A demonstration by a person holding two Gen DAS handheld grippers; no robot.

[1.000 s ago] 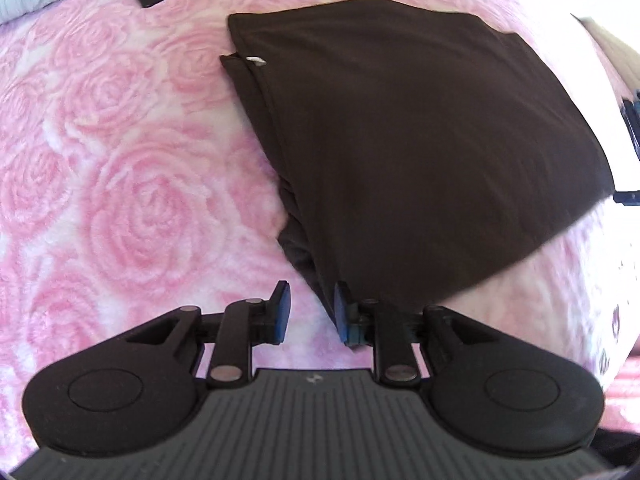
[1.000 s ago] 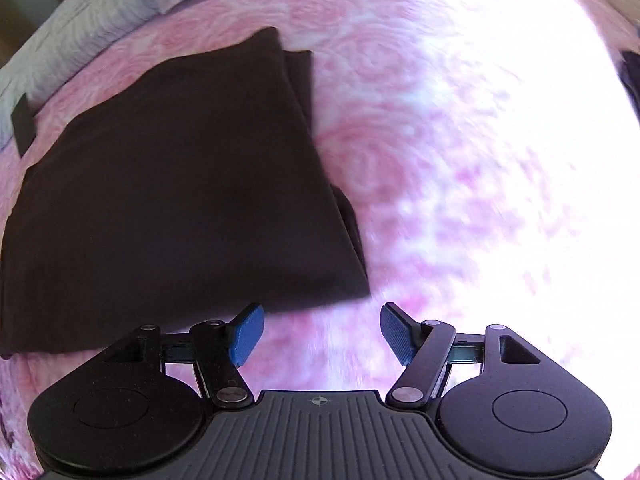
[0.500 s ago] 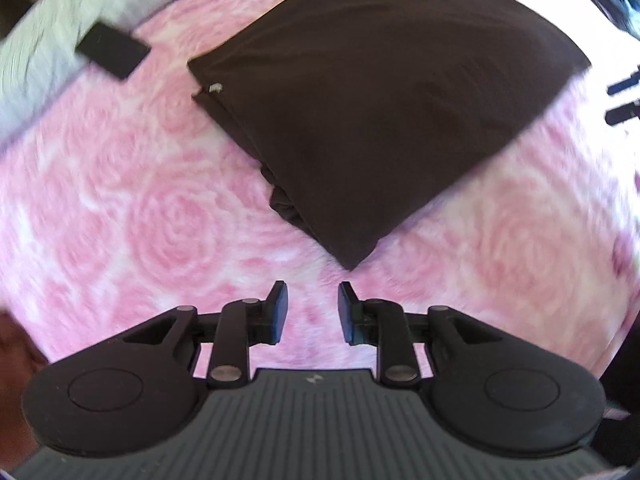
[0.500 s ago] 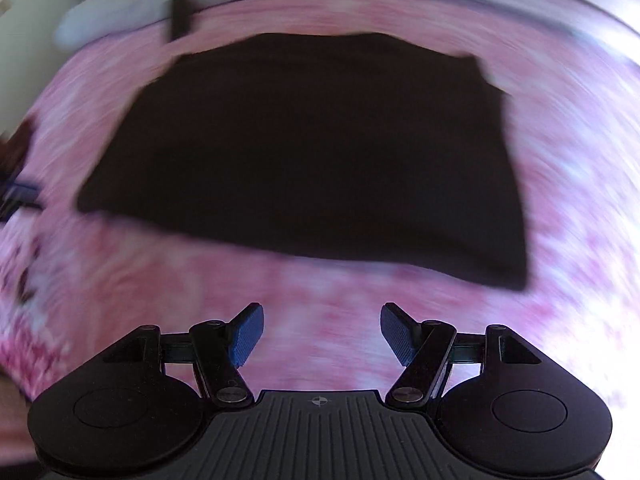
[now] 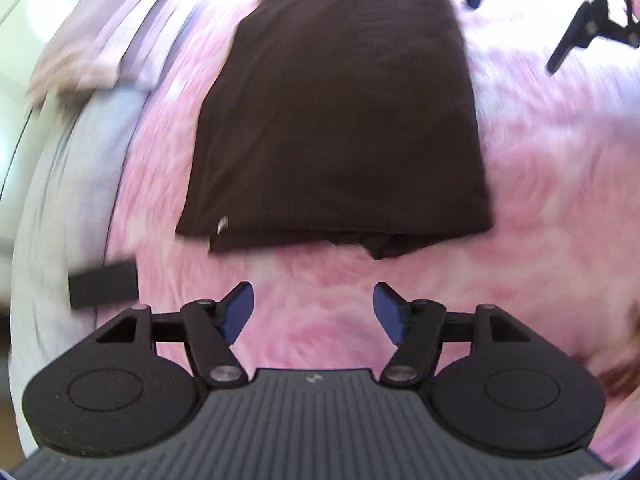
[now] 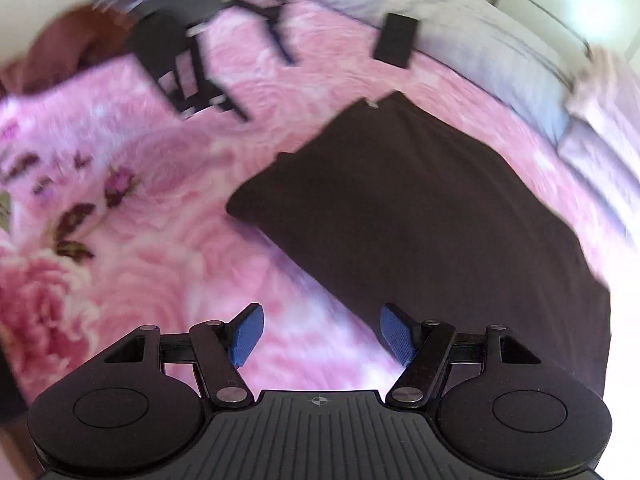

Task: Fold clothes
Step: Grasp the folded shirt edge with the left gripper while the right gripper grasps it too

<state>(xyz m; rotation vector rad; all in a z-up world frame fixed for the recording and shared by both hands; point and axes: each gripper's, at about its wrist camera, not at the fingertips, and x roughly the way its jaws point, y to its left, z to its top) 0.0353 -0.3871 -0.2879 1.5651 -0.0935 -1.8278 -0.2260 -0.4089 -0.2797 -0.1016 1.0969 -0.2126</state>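
A dark brown folded garment [image 5: 336, 120] lies flat on a pink rose-patterned blanket [image 5: 540, 160]. It also shows in the right wrist view [image 6: 432, 216]. My left gripper [image 5: 313, 312] is open and empty, held above the blanket just short of the garment's near folded edge, where a small white tag [image 5: 222, 224] shows. My right gripper [image 6: 320, 334] is open and empty, over the blanket beside the garment's long edge. The other gripper shows at the top of each view, in the left wrist view [image 5: 592, 20] and in the right wrist view [image 6: 192, 60], blurred.
A small black rectangular object [image 5: 102, 284] lies at the blanket's edge, also in the right wrist view [image 6: 396, 40]. Grey bedding [image 6: 500, 32] borders the blanket. A darker flower print [image 6: 52, 288] marks the blanket's left part.
Both grippers have pulled back and swung around the garment. My left gripper has opened wide. The garment stays flat and folded.
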